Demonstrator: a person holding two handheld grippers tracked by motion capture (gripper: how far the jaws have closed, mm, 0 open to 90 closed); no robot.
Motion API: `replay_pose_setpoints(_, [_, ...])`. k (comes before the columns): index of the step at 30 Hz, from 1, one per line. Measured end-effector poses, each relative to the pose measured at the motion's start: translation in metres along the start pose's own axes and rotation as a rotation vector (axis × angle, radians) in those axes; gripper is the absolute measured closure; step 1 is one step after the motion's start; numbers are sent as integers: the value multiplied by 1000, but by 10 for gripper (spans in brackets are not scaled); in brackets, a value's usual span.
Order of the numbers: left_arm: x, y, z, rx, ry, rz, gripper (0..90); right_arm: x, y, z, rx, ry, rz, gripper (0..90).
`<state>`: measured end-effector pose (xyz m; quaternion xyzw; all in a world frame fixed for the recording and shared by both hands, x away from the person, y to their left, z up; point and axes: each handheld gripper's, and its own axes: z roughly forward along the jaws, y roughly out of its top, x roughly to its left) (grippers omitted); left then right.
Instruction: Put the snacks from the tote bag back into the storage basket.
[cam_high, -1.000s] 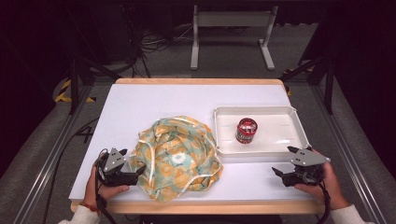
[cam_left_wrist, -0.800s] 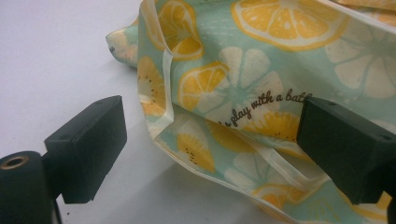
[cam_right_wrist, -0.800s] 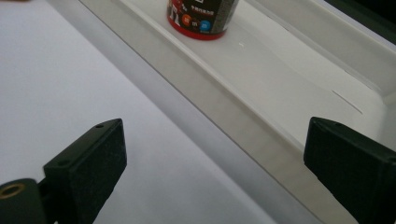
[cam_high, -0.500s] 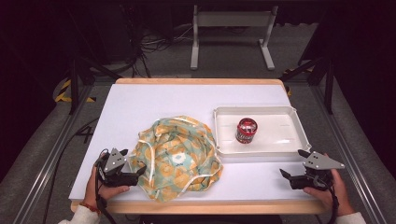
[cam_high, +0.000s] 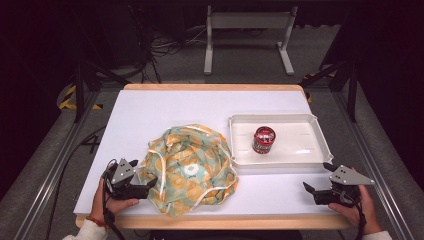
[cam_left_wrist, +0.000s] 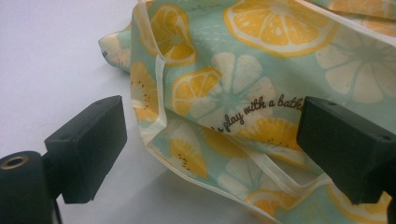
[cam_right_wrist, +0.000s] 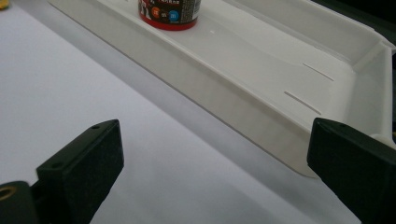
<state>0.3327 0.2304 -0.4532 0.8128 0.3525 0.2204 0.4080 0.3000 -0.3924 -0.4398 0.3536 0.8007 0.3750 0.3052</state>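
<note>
- Soft cloth bag (cam_high: 190, 170) lies crumpled in a loose mound on the near-left part of the white table (cam_high: 165, 107); it's thin fabric, pale mint green, printed with yellow and white citrus slices.
- In the left gripper view the cloth (cam_left_wrist: 261, 98) shows flat cream binding along its edges, folds lying over one another, and a line of dark script lettering.
- Left gripper (cam_high: 142, 181) sits at the bag's left edge, held low over the table by the left hand (cam_high: 112, 202). Its blocky matte-black jaws are spread wide, the cloth's edge lies between them, and neither pad presses on it.
- Right gripper (cam_high: 320, 181) is at the near-right corner of the table, in the right hand (cam_high: 356, 210), well apart from the bag. A grey three-cornered plate sits on top of it.
- Its jaws have just been opening and now stand wide, with nothing between them but bare table.
- Just beyond the right gripper is a shallow white plastic tray (cam_high: 305, 157), rectangular, smooth and glossy, with rounded corners and a raised rim; it touches the bag's right side or lies just beside it.
- Small round can (cam_high: 263, 139) stands upright in the tray's left part, red and dark label, shiny lid.
- Table top is smooth matte white with a pale wood edge.
</note>
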Motion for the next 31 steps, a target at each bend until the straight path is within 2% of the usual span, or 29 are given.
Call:
replay_pose_setpoints(26, [2, 1, 1, -2, -2, 2, 91, 1, 5, 0, 4, 4, -23, 45])
replay_pose_setpoints(31, [2, 3, 2, -3, 4, 0, 91, 1, 5, -2, 0, 33, -23, 57])
